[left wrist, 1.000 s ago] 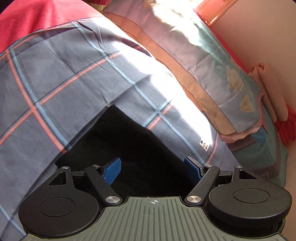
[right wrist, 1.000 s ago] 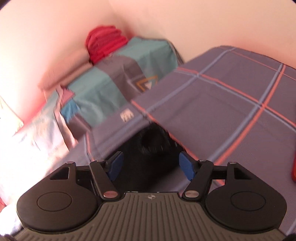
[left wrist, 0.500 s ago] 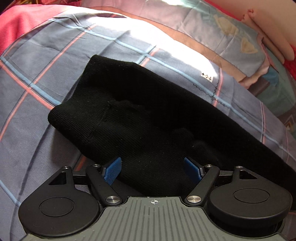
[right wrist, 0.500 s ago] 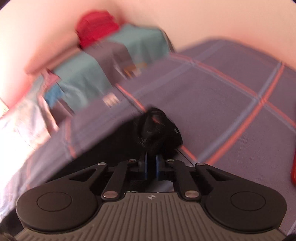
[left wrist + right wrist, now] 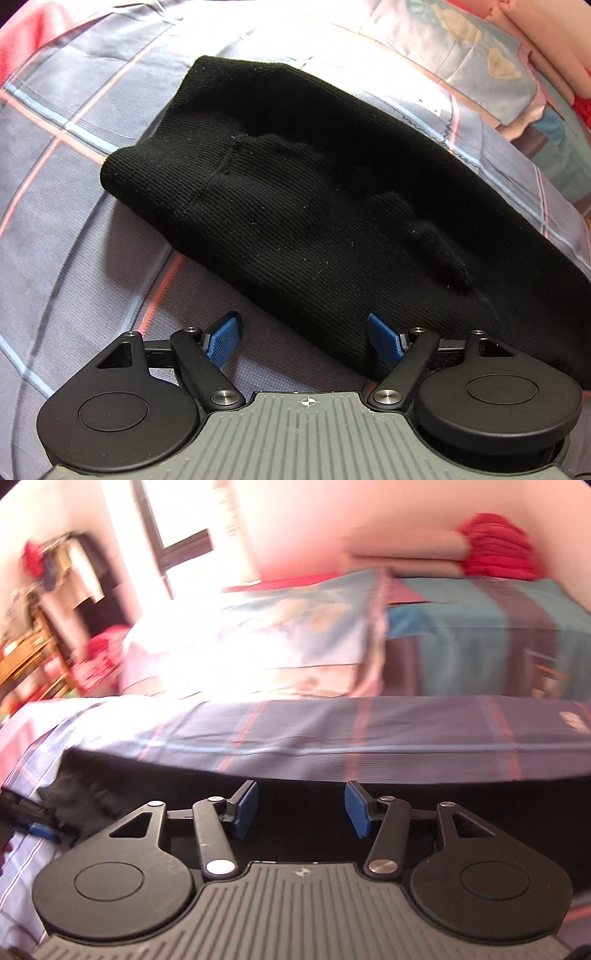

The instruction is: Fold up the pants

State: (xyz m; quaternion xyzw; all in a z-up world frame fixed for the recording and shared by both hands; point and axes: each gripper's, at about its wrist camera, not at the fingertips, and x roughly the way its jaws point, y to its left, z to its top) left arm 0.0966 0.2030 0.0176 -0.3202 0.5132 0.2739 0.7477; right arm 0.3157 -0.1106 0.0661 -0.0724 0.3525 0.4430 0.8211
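Note:
Black ribbed knit pants (image 5: 314,192) lie folded on a blue-grey plaid bed sheet (image 5: 74,229), running from upper left to lower right in the left wrist view. My left gripper (image 5: 306,338) is open and empty, just off the pants' near edge, its right pad (image 5: 384,338) touching or over the fabric. In the blurred right wrist view the pants (image 5: 461,812) are a dark band under my right gripper (image 5: 301,810), which is open and empty. The left gripper's tip (image 5: 33,821) shows at the far left there.
Pillows (image 5: 295,638) and a teal patterned cushion (image 5: 498,638) lie behind the pants. Folded pink and red textiles (image 5: 495,550) are stacked against the wall. A window (image 5: 184,535) and cluttered furniture (image 5: 37,635) stand at the left.
My left gripper has drawn back, so more of the pants shows. My right gripper, shut on a bunch of black fabric half a second ago, has let go, opened and swung to face the pillows.

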